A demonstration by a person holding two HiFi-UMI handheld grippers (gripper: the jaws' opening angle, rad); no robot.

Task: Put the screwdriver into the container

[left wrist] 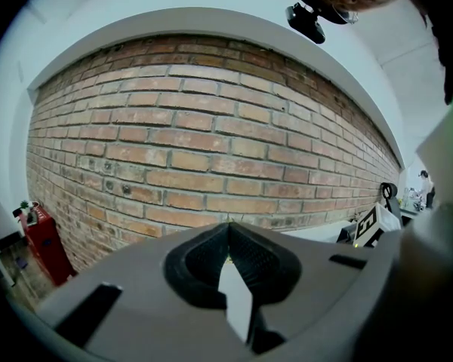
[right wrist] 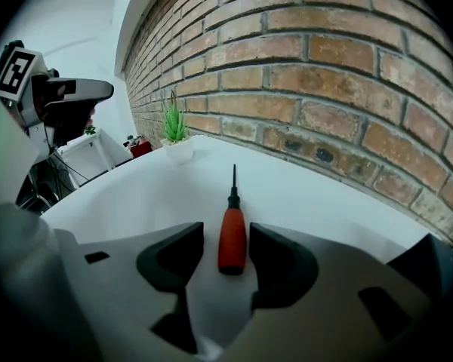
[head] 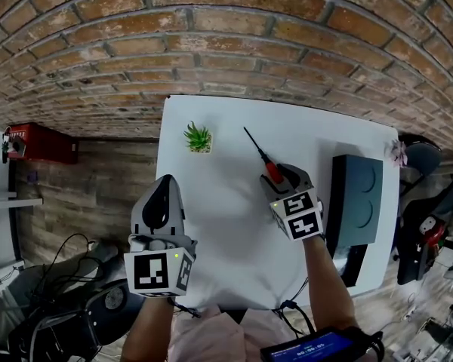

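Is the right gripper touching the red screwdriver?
Apart. The right gripper view shows the screwdriver lying between the open jaws of the right gripper, with white table visible on both sides of its handle.

White counter (head: 219, 232) against a brick wall (head: 234, 36), with a little plant and room clutter around it.
A small potted plant (head: 198, 137) stands near the counter's 11 o'clock corner, close to the wall at 12 o'clock. Beyond the counter at 9 o'clock, a red box (head: 41, 142) sits by the wooden floor (head: 98, 179). Loose cables (head: 68, 255) lie at 8 o'clock, and a black chair (head: 426, 225) stands at 3 o'clock.
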